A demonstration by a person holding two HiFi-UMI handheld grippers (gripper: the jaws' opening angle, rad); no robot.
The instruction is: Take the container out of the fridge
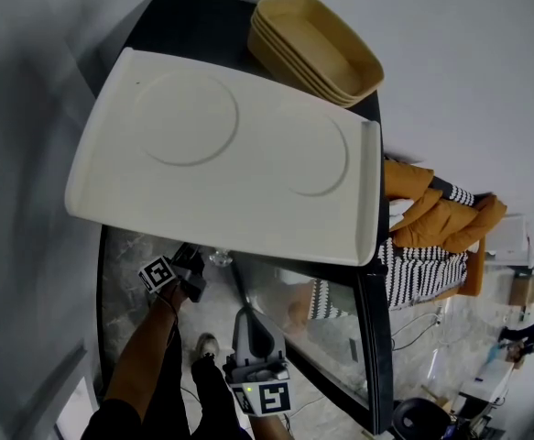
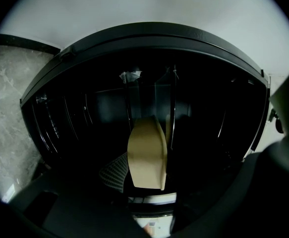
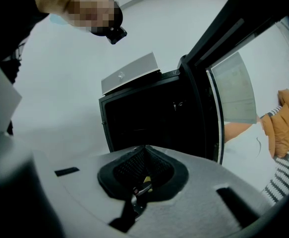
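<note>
Left hand-held gripper (image 1: 193,269) is reaching into the open fridge (image 3: 149,118). Its jaws are partly closed on the tan container (image 2: 146,155), which sits between them, standing on edge. The near-side textured pad (image 2: 113,173) is against the container's lower edge. The far-side jaw is too dark to make out. The rest of the fridge interior ahead of the gripper is dark, with wire racks faintly visible.

Right hand-held gripper (image 1: 245,324) is outside the fridge, beside the left one and nearer the person. Its jaws are together, pads meeting, with no container in them. The glass door (image 3: 218,113) stands open to its right.

Above both grippers, a white tray (image 1: 221,163) lies on the fridge top, with a stack of tan containers (image 1: 317,49) behind it.
</note>
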